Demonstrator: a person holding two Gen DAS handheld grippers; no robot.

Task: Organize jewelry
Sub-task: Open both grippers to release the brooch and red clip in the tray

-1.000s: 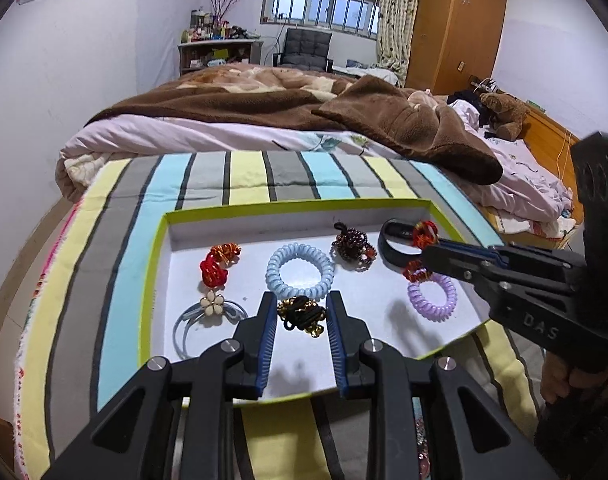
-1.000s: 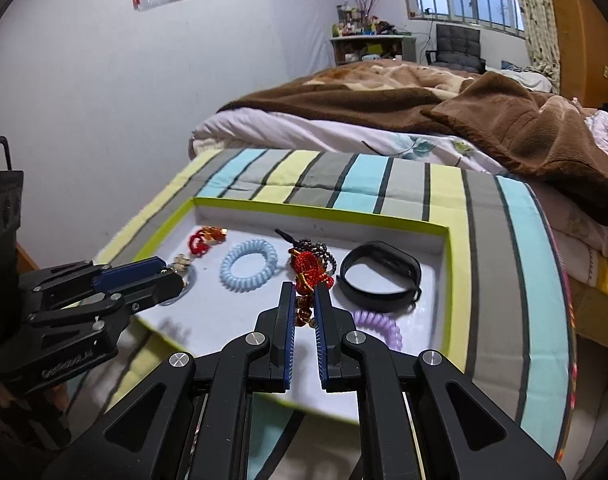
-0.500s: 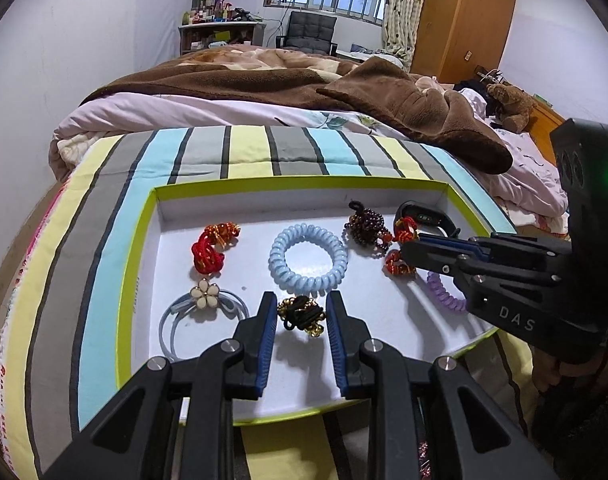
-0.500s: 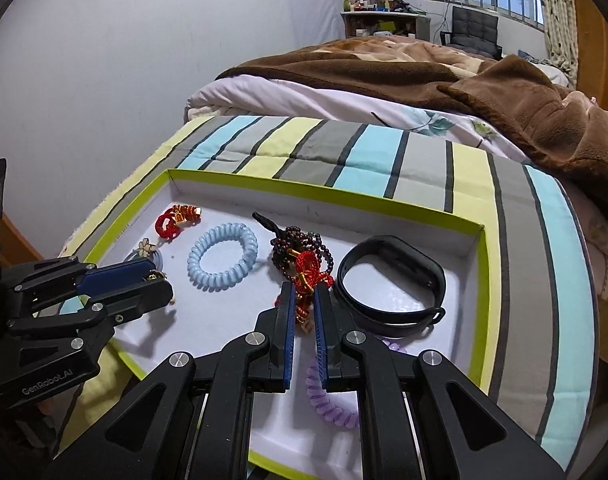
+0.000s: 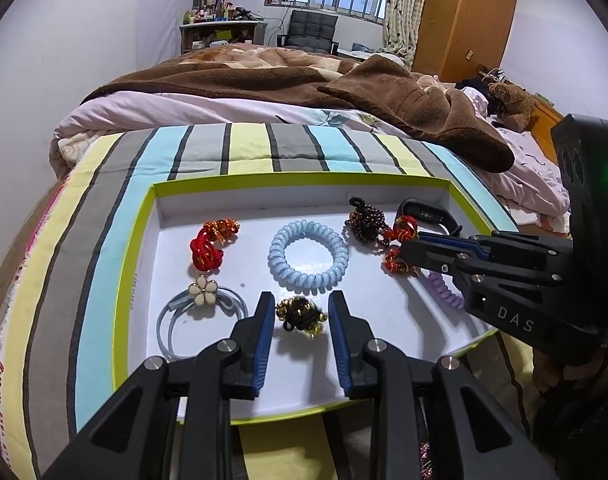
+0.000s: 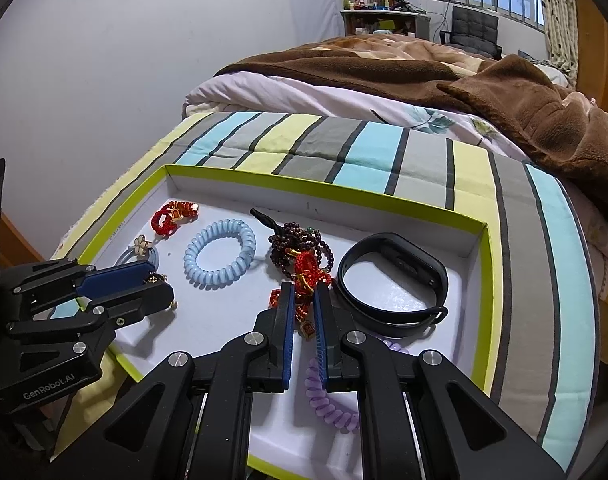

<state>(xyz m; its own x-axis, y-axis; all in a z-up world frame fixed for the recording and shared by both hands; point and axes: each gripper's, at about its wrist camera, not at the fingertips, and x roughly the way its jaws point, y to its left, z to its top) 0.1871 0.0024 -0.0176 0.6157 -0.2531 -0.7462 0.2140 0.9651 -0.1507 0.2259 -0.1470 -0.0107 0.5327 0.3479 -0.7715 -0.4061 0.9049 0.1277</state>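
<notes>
A white tray with a lime rim (image 5: 135,240) (image 6: 488,280) lies on a striped cloth. My left gripper (image 5: 299,316) (image 6: 159,286) is open around a black and gold hair tie (image 5: 301,316) on the tray floor. My right gripper (image 6: 303,300) (image 5: 408,252) is shut on a red knotted bracelet with gold beads (image 6: 308,270) (image 5: 400,236), low over the tray beside a dark beaded bracelet (image 6: 299,240). A blue coil tie (image 5: 308,256), a second red bracelet (image 5: 209,244), a flower hair tie (image 5: 201,290), a purple coil tie (image 6: 332,396) and a black band (image 6: 392,280) lie in the tray.
The striped cloth (image 5: 247,144) covers a low table at the foot of a bed with a brown blanket (image 5: 304,80). A white wall (image 6: 103,80) stands at the left. A wooden wardrobe (image 5: 464,12) stands far behind.
My right gripper has carried the red bracelet lower and leftward into the tray, down next to the dark beaded bracelet. My left gripper stays open around the black and gold tie.
</notes>
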